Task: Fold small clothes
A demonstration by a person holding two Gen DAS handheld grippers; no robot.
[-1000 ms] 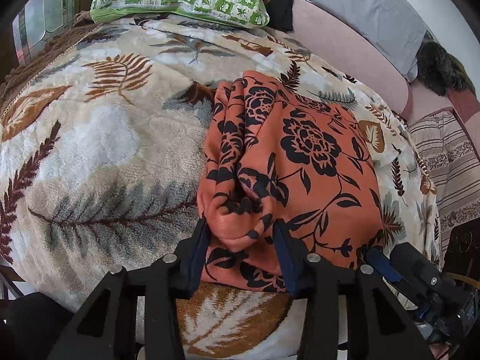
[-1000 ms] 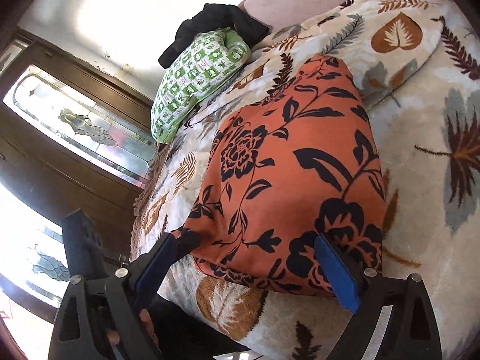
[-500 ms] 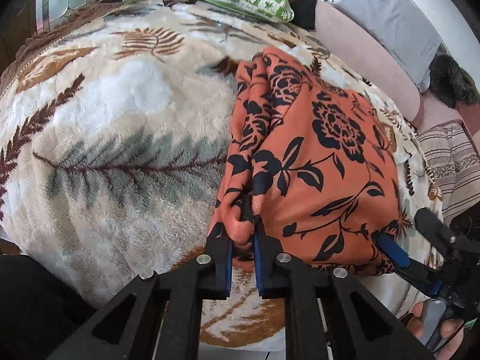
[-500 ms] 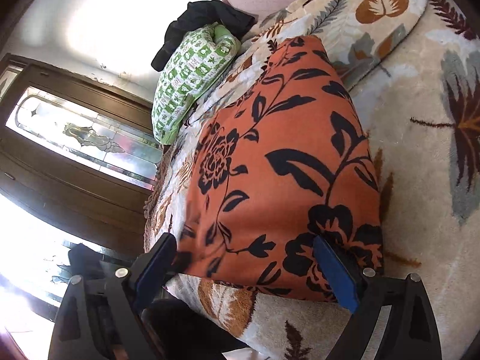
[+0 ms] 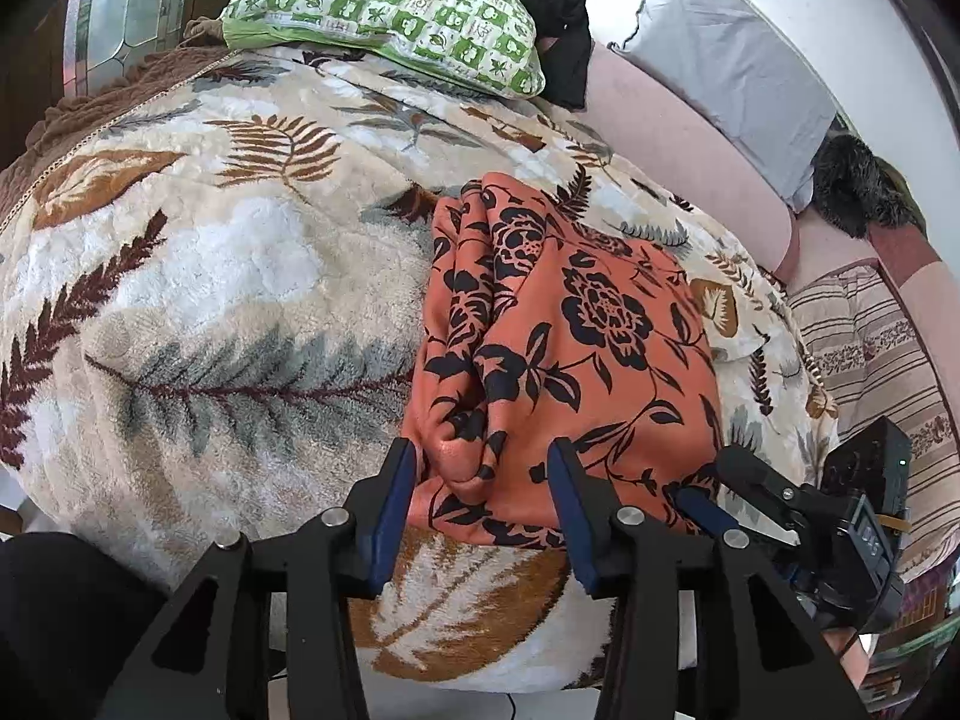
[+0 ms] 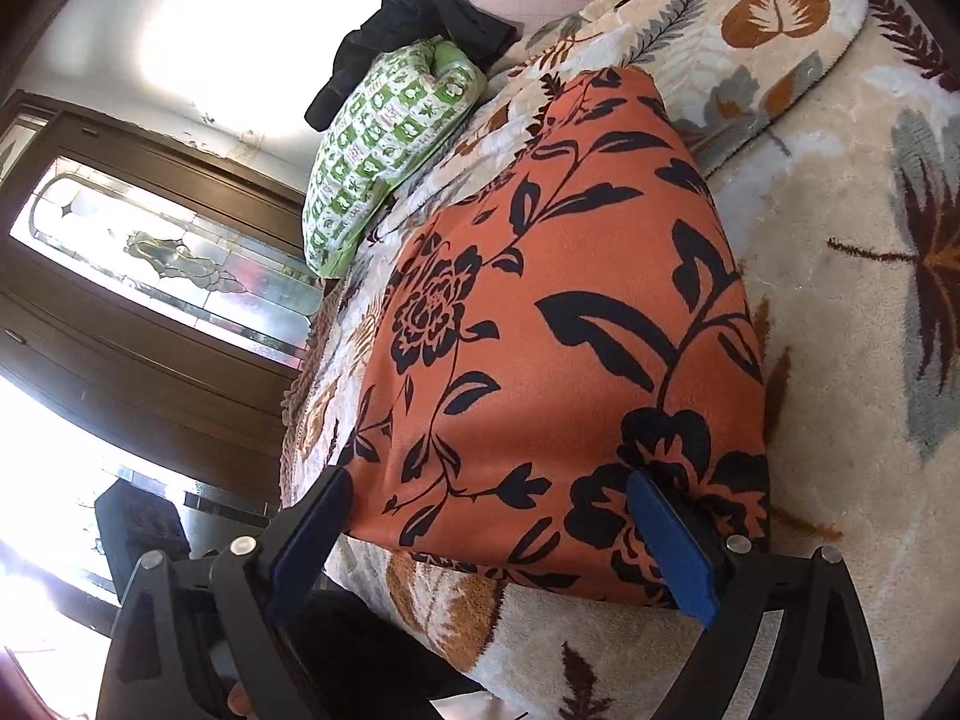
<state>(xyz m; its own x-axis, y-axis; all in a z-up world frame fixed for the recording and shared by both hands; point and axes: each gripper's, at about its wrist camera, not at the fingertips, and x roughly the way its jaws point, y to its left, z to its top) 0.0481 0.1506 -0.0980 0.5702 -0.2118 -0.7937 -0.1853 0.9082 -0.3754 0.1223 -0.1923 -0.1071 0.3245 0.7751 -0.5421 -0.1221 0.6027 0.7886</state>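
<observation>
Orange floral cloth (image 5: 576,360) lies folded on the bed's leaf-print blanket (image 5: 198,312), its near edge between your fingers. Your left hand-held gripper (image 5: 480,501) gapes wide around the bunched left corner, holding nothing; the right hand-held gripper (image 6: 498,534) straddles the near edge, also wide and empty. Close each on a near corner, catching every layer, before you lift. Far off, the green pillow (image 5: 390,6) and black garment (image 5: 540,0) leave you room.
</observation>
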